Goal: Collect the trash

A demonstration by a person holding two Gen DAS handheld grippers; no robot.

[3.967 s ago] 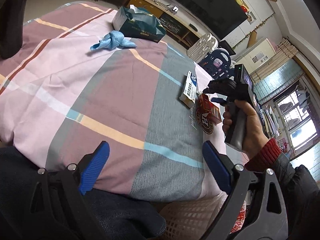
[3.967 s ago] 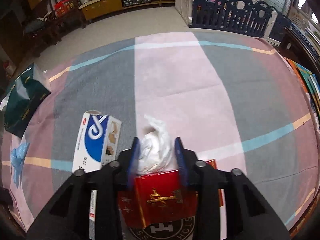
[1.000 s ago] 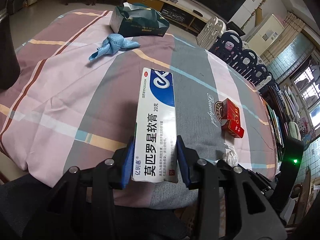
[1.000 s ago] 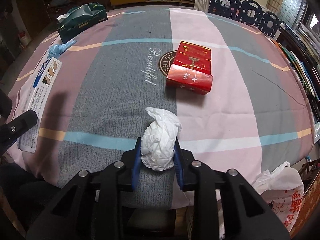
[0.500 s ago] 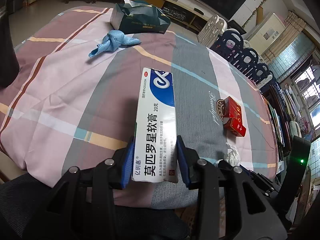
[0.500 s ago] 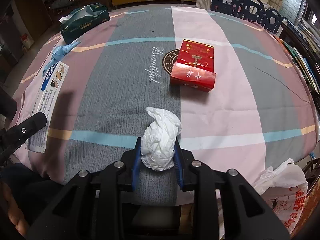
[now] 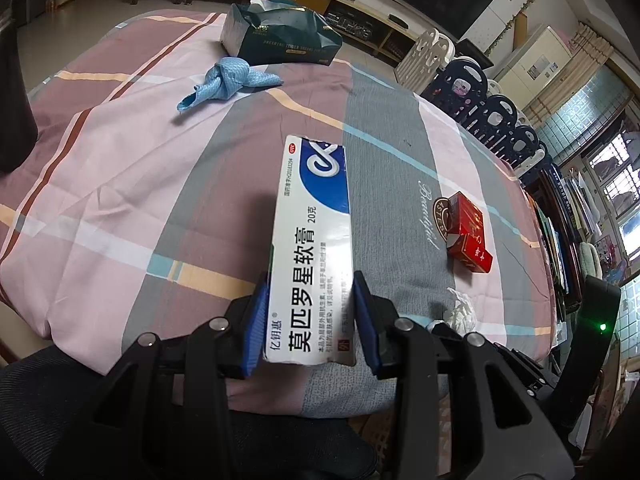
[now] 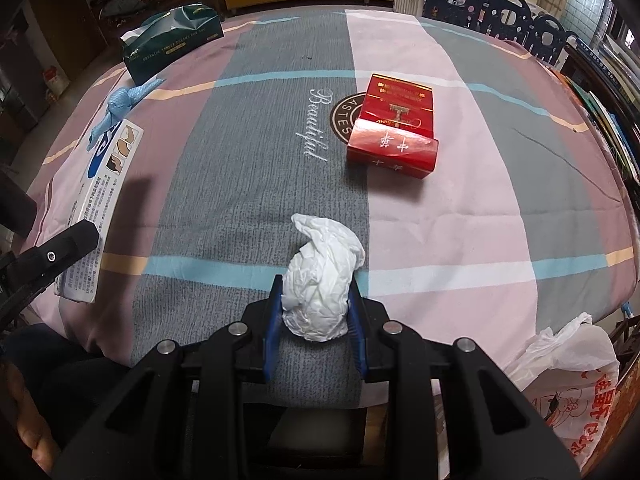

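Note:
My left gripper (image 7: 310, 300) is shut on a long white and blue ointment box (image 7: 314, 248), held above the near edge of the table. The same ointment box (image 8: 98, 200) shows at the left of the right wrist view. My right gripper (image 8: 314, 300) is shut on a crumpled white tissue wad (image 8: 320, 280), just over the striped tablecloth (image 8: 248, 168). That tissue wad (image 7: 460, 312) peeks out beside the right gripper's body in the left wrist view. A red cigarette box (image 8: 394, 128) lies on the cloth beyond the wad; the red cigarette box (image 7: 468, 238) also appears right of the ointment box.
A knotted blue cloth (image 7: 230, 82) and a dark green tissue pack (image 7: 280, 36) lie at the far side of the table. A white plastic bag (image 8: 568, 368) with red print hangs below the table's near right edge. A person's dark trouser leg (image 7: 48, 400) is at lower left.
Nothing has visibly moved over the last second. Four seconds ago the left gripper stood open and empty, and the right gripper was closing around the tissue beside the red box.

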